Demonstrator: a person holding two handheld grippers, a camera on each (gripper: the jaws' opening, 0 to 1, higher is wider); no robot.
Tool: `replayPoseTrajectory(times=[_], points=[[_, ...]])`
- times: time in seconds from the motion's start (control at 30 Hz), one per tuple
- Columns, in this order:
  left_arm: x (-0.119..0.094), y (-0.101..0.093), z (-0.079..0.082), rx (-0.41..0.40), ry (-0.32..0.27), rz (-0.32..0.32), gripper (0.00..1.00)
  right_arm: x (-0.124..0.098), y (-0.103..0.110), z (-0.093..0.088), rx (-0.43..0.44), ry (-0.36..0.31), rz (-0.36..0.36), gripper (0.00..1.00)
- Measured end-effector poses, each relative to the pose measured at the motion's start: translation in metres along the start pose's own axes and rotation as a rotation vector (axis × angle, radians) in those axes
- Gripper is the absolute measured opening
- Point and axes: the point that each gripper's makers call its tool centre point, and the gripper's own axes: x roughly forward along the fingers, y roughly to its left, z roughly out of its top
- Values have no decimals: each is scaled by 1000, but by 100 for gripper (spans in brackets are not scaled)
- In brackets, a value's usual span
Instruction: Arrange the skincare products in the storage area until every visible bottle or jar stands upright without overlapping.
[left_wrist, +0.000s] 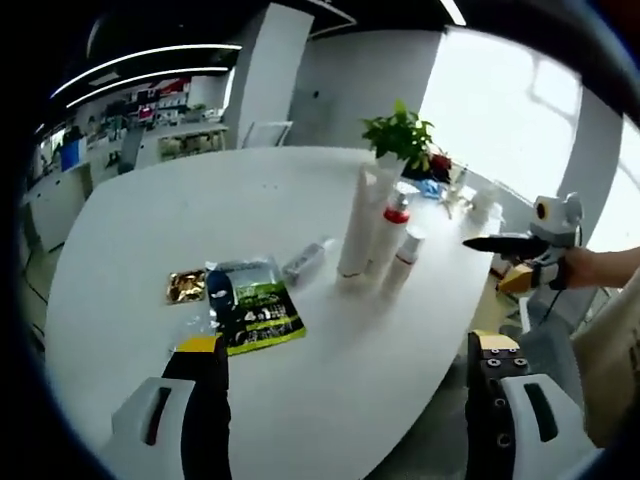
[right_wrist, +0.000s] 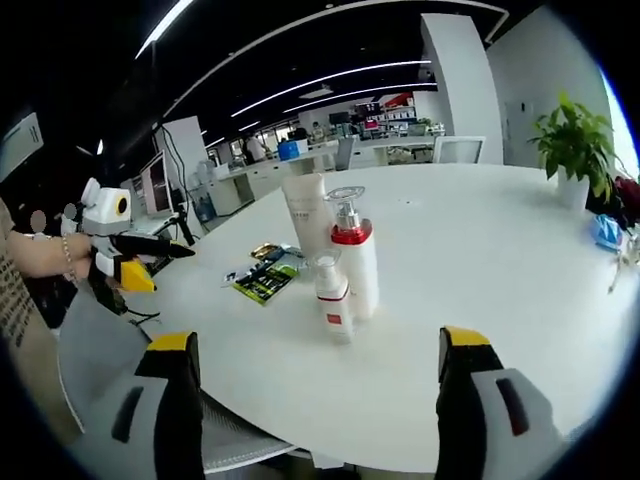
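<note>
Right gripper (right_wrist: 312, 400) is hovering off the white table's (right_wrist: 480, 290) near edge, jaws spread wide and gripping nothing. Ahead, between the jaws' lines, the small pump bottle (right_wrist: 331, 297), the red-collared pump bottle (right_wrist: 352, 250) and the tall white tube (right_wrist: 306, 212) are standing upright, clustered. Beyond, left gripper (right_wrist: 150, 250) is idling beside sachets (right_wrist: 266, 275), likewise wide and empty.

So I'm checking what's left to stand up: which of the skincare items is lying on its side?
The small silvery bottle lying flat on the table, left of the three upright ones: the tall white tube, the red-collared pump bottle and the small bottle.
</note>
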Motion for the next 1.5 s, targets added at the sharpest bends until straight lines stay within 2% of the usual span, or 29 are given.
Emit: replayPoseTrajectory(times=[0.27, 0.4, 0.67, 0.87, 0.93, 1.3, 1.5], points=[[34, 6, 4, 99, 93, -29, 97, 0, -12, -5, 23, 8, -25, 100], [51, 16, 5, 175, 162, -27, 92, 2, -17, -8, 32, 16, -34, 99], [86, 34, 18, 229, 219, -44, 89, 5, -27, -13, 42, 34, -53, 99], [113, 44, 22, 268, 277, -64, 86, 5, -36, -16, 60, 38, -74, 99], [121, 48, 20, 296, 315, -69, 83, 4, -38, -17, 64, 43, -80, 99], [168, 64, 20, 336, 411, -84, 71, 5, -46, -33, 81, 82, -94, 98], [185, 69, 18, 396, 462, -92, 62, 6, -46, -36, 38, 107, -92, 96]])
